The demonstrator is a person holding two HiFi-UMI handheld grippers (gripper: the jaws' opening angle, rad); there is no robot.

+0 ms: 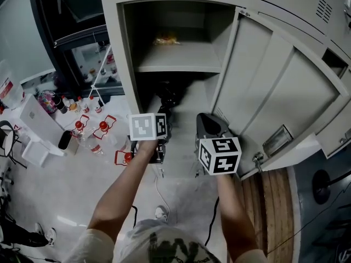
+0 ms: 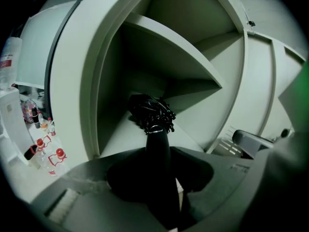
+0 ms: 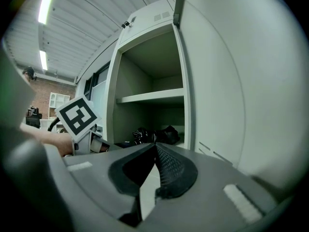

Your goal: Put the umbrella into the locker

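Left gripper fingers wide around black folded umbrella, right gripper fingers closed, empty: unsupported, umbrella may slide from grey metal locker.

Jaws of right gripper together — umbrella inside locker.

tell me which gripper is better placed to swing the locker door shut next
Right, probably. The right gripper is empty, jaws together, next to the open door on its side. The left gripper has the handle of the umbrella between its parted jaws, reaching into the lower compartment.
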